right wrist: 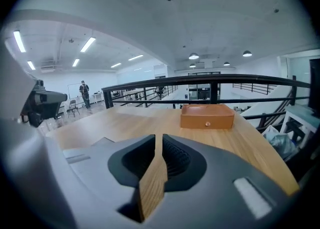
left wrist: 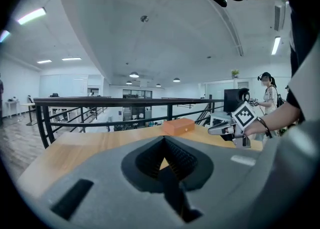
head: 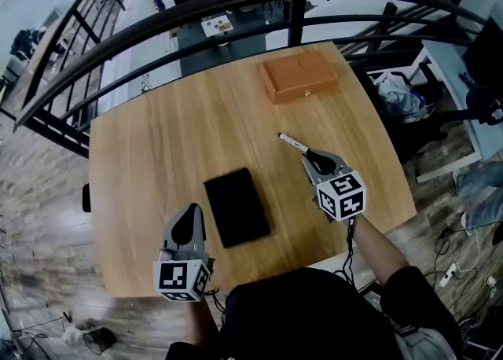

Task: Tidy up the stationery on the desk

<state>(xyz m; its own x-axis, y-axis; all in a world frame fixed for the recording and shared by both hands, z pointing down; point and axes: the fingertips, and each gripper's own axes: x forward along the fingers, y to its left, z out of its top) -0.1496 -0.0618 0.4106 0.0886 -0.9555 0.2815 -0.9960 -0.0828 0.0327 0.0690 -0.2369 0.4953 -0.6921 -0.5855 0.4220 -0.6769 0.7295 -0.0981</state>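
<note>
The pen looks light, thin and quick to roll, so the right hand-held gripper, its jaws a little apart and empty, should pinch its middle.

Counter: pale wood, streaked grain. Box: orange-brown. Flat case: plain black. Pen: white and black. Left hand-held gripper and right hand-held gripper: grey, with black-and-white square markers. Railing: black.
</note>
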